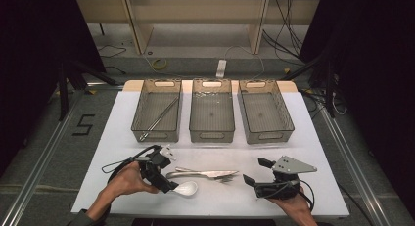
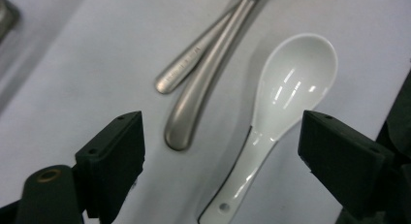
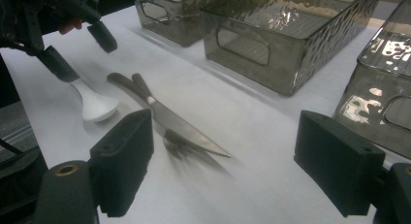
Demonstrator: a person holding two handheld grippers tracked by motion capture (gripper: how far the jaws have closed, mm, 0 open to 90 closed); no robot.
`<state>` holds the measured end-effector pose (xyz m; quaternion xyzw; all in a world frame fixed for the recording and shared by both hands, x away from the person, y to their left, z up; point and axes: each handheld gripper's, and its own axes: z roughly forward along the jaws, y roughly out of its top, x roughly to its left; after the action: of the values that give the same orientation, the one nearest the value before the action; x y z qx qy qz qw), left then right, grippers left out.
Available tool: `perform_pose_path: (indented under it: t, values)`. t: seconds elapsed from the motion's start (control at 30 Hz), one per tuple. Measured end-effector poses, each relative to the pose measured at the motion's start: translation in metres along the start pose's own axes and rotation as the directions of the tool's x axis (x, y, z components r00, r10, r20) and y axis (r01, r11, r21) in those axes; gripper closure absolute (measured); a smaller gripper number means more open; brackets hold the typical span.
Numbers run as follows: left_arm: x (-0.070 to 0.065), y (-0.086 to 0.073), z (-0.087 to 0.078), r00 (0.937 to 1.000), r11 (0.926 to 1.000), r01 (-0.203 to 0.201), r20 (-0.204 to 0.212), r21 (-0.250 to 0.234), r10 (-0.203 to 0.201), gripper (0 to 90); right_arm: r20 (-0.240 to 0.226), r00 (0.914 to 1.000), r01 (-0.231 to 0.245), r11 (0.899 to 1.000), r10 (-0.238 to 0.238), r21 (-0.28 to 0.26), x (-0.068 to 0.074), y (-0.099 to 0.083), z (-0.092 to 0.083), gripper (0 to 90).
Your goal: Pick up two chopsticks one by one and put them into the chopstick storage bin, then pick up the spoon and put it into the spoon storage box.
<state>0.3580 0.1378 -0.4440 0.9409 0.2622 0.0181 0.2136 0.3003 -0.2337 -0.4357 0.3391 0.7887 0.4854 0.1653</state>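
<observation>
Left gripper (image 2: 223,151) hung wide open astride white spoon (image 2: 276,112), just beside knife and fork (image 2: 203,83), gripping nothing; reach stage, closing on the handle looked next; right gripper (image 1: 258,171) idle, open

The left gripper (image 1: 164,174) sits at about seven o'clock in the high view, held by the left hand (image 1: 126,179), whose forearm comes in from the lower edge. It points toward three o'clock and tips downward, its jaws spread wide. The right gripper (image 1: 254,171), at about five o'clock, is held by the right hand (image 1: 288,202). It points toward nine o'clock, jaws also wide apart.
</observation>
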Motion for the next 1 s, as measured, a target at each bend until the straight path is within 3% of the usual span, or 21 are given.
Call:
perform_pose_path:
  t: [0.13,0.6,1.0]
  values:
    - [-0.007,-0.002,0.003,0.9998,0.9991,-0.021,0.006,0.038,0.021,18.7,0.0,1.0,0.003,1.0,-0.003,-0.001,0.001,0.0,0.001,22.5]
    - [-0.013,-0.008,0.011,0.9984,0.9937,-0.055,-0.007,0.098,0.056,29.5,0.001,1.0,0.003,1.0,-0.003,0.0,0.0,0.0,0.0,22.5]
    - [-0.013,-0.008,0.014,0.9978,0.9916,-0.064,-0.011,0.113,0.065,40.6,-0.002,1.0,0.006,1.0,-0.006,0.004,0.0,0.0,0.001,22.5]
